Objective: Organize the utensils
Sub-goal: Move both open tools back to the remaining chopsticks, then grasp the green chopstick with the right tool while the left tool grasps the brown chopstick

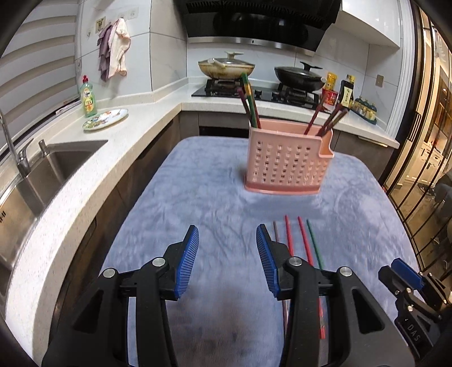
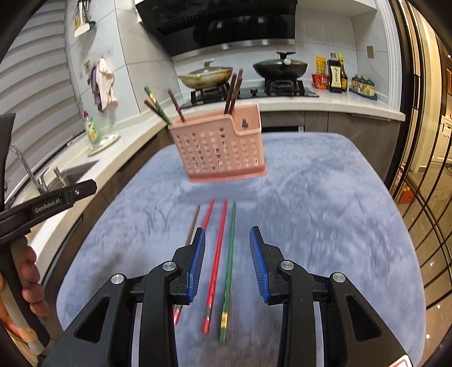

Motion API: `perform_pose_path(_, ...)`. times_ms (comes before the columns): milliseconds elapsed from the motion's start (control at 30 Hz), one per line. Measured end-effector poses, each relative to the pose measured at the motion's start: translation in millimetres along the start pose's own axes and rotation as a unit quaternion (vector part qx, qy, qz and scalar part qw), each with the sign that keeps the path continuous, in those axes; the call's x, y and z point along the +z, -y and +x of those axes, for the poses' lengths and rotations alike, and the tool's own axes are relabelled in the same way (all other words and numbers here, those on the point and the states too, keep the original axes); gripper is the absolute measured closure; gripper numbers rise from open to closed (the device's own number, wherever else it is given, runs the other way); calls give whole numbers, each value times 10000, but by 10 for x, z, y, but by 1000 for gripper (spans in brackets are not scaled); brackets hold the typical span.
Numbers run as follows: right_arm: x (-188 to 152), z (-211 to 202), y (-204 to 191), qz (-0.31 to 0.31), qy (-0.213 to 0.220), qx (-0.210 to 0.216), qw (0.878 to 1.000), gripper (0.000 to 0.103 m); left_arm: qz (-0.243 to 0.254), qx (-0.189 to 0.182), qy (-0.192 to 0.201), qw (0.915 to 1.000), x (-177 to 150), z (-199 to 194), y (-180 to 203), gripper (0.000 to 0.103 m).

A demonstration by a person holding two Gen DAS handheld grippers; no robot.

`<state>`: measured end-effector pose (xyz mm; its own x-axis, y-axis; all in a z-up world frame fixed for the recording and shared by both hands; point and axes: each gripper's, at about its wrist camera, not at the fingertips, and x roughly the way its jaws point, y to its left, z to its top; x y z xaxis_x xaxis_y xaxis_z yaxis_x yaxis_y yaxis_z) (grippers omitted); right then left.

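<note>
While parted and empty, right tool [image 2: 227, 262] above red chopstick [image 2: 217, 254], green chopstick [image 2: 229, 254].

- Each gripper is built of black plastic arms, tipped with ribbed blue pads [image 2: 197, 262] and pinned by round silver screws [image 2: 171, 266].
- White "GenRobot.AI" lettering [image 2: 48, 208] is printed on the left gripper [image 1: 227, 259], above the hand [image 2: 31, 285].
- "DAS" is marked on the right gripper [image 2: 227, 261].

White-tiled kitchen [image 1: 166, 42], speckled counter [image 1: 93, 169], sink [image 1: 56, 166], black hood [image 1: 254, 19].
</note>
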<state>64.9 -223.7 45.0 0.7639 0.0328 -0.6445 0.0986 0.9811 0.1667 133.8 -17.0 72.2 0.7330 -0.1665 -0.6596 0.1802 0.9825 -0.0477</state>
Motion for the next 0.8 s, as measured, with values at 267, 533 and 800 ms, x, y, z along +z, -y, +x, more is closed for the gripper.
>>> perform_pose_path(267,-384,95,1,-15,-356,-86,9993,71,18,-20,-244,9997,-340,25,-18,62)
perform_pose_path(533,-600,234,-26,-57,-587,-147,9981,71,35,-42,-475,9989,-593,70,-10,62)
perform_pose_path(800,-765,407,-47,-70,-848,-137,9963,71,123,-31,-697,9975,-786,133,12,62)
